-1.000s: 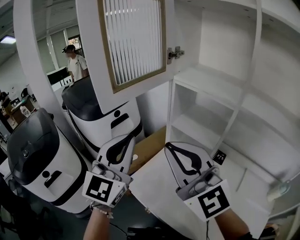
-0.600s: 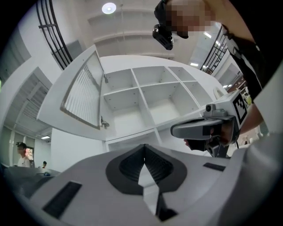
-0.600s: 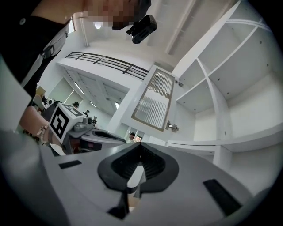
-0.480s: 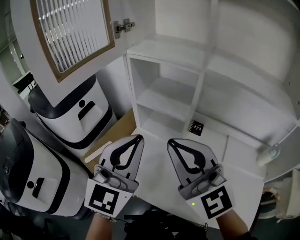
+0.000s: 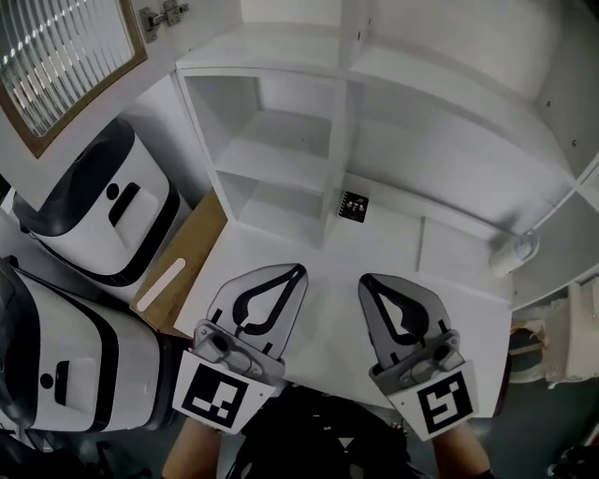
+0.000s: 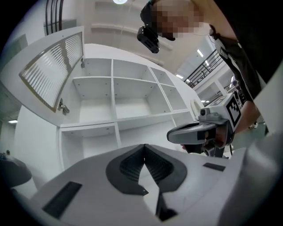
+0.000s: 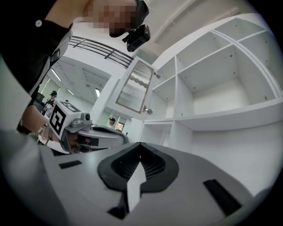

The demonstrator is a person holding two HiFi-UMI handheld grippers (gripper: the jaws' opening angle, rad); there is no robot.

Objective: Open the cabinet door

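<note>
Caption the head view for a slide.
Left gripper and right gripper shut, empty, before white shelves; cabinet door open.

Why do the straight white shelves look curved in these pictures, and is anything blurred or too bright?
Left gripper view: the wide-angle lens bows the shelves and blackens the corners; a ceiling lamp glares at the top edge. Right gripper view: the same bowing, dark corners too. Head view: milder bending, even light, sharp; the cabinet door has a ribbed pane that shows bright streaks.

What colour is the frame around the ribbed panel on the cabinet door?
Light brown, like wood; the frame shows best in the head view.
</note>
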